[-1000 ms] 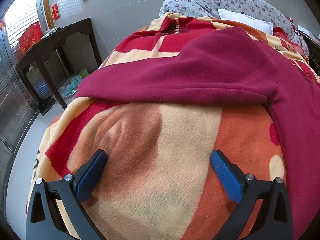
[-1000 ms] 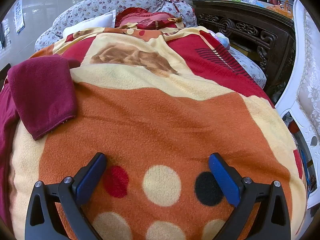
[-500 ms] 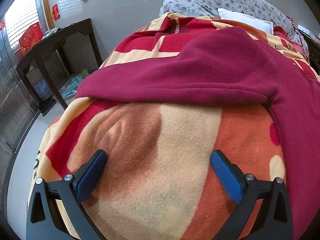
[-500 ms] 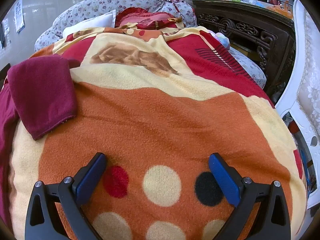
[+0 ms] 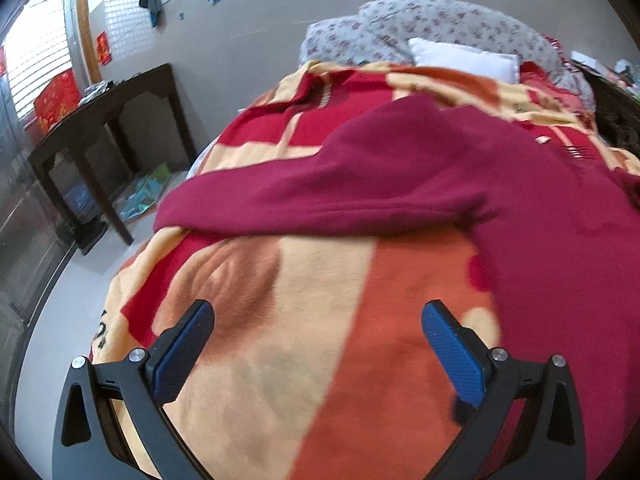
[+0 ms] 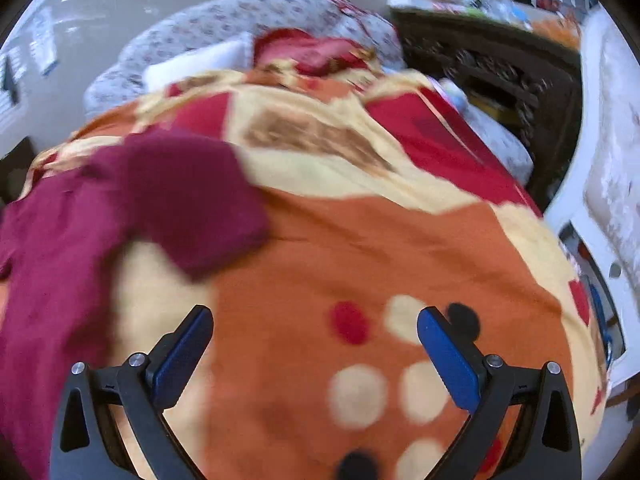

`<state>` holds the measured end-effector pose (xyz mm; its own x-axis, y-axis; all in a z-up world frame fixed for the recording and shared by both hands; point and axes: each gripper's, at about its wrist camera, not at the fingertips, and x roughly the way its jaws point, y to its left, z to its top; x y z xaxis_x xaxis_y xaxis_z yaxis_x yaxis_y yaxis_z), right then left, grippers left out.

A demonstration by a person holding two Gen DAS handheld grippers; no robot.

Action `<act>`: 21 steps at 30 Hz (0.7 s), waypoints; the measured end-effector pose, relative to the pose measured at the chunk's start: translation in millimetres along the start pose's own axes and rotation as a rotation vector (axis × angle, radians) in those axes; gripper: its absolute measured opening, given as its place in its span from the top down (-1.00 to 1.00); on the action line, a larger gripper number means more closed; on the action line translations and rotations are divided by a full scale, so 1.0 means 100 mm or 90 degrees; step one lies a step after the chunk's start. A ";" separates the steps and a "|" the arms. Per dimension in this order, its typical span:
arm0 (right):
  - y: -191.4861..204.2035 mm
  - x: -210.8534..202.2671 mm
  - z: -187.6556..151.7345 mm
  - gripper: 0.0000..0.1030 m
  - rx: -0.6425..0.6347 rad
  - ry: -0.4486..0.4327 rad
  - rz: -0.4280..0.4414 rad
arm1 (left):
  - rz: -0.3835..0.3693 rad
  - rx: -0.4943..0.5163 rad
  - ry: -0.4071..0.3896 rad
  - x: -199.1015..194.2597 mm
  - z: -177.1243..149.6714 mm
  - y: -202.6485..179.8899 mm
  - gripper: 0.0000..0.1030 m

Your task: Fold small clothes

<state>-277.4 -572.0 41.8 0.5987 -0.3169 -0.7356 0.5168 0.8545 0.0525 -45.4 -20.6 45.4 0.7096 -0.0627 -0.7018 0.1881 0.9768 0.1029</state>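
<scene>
A dark red long-sleeved garment (image 5: 460, 176) lies spread on the patterned blanket (image 5: 320, 320) of a bed. One sleeve stretches left across the left wrist view. The other sleeve (image 6: 188, 196) and part of the body show at the left of the right wrist view. My left gripper (image 5: 318, 324) is open and empty above the blanket, short of the sleeve. My right gripper (image 6: 316, 328) is open and empty above the spotted part of the blanket (image 6: 380, 272), to the right of the garment. Both views are motion-blurred.
A dark wooden side table (image 5: 104, 120) stands left of the bed by the wall. Pillows (image 5: 460, 56) and a flowered quilt (image 5: 432, 24) lie at the head. A dark carved cabinet (image 6: 492, 76) and a white chair (image 6: 600, 168) stand right of the bed.
Both grippers have risen and shifted: the left view now shows more wall and more of the garment, and the right gripper has swung left, bringing the garment closer to its fingers. Both stay open.
</scene>
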 end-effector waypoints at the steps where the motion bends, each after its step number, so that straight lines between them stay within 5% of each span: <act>1: 0.13 -0.13 0.01 -1.00 -0.010 -0.017 0.009 | -0.005 0.002 -0.004 -0.06 0.00 -0.03 -1.00; 12: 1.46 -0.81 -0.12 -1.00 -0.097 -0.058 0.031 | -0.068 0.033 -0.030 -0.56 -0.04 -0.59 -1.00; 21: 1.93 -0.92 -0.29 -1.00 0.009 -0.009 0.178 | -0.125 0.048 -0.042 -0.81 -0.09 -0.91 -1.00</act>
<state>-250.6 -366.4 99.6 0.7279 -0.0754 -0.6815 0.3388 0.9037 0.2618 -126.2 -102.5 86.8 0.6970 -0.2654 -0.6662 0.3751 0.9267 0.0233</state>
